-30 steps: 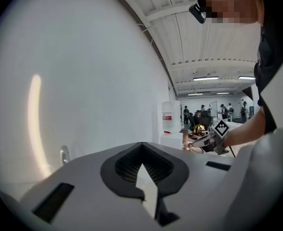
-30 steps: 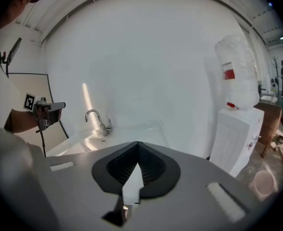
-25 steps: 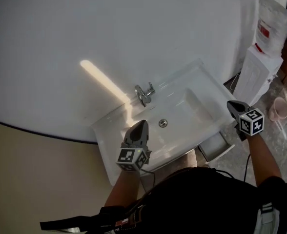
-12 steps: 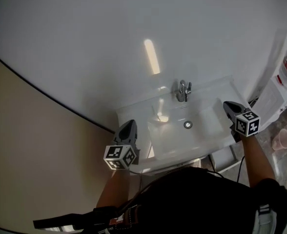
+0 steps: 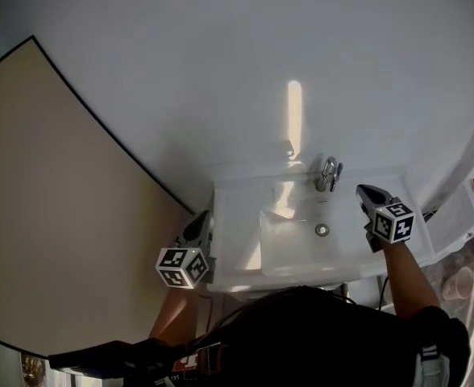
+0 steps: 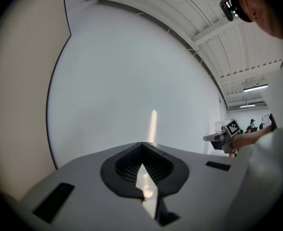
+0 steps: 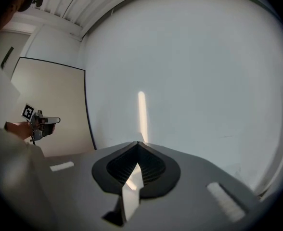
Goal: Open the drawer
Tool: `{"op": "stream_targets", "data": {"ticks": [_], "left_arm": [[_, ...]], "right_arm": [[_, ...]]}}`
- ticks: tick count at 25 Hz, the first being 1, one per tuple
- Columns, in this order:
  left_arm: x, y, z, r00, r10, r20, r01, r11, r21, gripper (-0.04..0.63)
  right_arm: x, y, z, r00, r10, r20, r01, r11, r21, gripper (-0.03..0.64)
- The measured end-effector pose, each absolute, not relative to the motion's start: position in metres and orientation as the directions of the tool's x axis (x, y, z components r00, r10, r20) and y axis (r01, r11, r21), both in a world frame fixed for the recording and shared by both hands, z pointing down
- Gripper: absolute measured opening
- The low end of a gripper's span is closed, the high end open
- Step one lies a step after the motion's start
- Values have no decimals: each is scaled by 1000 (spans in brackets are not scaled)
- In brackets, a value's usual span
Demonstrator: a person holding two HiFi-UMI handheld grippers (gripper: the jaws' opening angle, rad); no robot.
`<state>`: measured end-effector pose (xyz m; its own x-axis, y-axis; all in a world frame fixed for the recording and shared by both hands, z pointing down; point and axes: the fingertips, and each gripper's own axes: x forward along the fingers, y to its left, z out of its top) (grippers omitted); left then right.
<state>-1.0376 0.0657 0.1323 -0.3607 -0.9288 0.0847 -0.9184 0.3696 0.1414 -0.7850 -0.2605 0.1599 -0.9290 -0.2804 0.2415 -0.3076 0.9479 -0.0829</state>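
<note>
Slid right in the head view since 1 s ago: washbasin (image 5: 235, 216) and faucet (image 5: 328, 174), now centre-right, with more beige panel (image 5: 51, 200) filling the left. Shifted with them, both tools: left hand-held gripper (image 5: 200, 226) now at the basin's left edge, by the panel; right hand-held gripper (image 5: 369, 193) over the basin's right part, just right of the faucet. Gone from sight too: drawer, seen 1 s ago pulled partway out under the basin's lower-right corner, now covered by the basin front and the dark torso (image 5: 301, 333) at bottom centre.

Left hand-held gripper pressed together, nothing between the pads; only white wall (image 6: 132, 81) ahead in the left gripper view. Right hand-held gripper likewise closed tight and empty, facing the same wall.

Key relation: drawer judged to lie below both tools and toward the bottom of the frame, under the basin's front edge, right of centre. Nearer to the right hand-held gripper; left one well apart on the far side. Drawer front's long axis probably along the basin's front edge, left to right in frame, so pull direction toward the bottom of the frame. Both tools aimed at the wall, away from it, so any reach would need a drop and a downward turn first. Possibly open enough already; cannot tell from this frame.
</note>
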Motion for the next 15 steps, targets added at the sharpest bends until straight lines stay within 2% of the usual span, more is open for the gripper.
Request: {"op": "stream_targets", "data": {"ticks": [7, 15], "left_arm": [[-1015, 50, 135, -410, -911, 53, -896, 413, 162, -9], [-1006, 18, 143, -391, -917, 78, -892, 399, 213, -9]], "right_arm": [[-788, -288, 158, -953, -201, 229, -226, 970, -89, 0], [-778, -310, 159, -952, -196, 234, -219, 973, -77, 0]]}}
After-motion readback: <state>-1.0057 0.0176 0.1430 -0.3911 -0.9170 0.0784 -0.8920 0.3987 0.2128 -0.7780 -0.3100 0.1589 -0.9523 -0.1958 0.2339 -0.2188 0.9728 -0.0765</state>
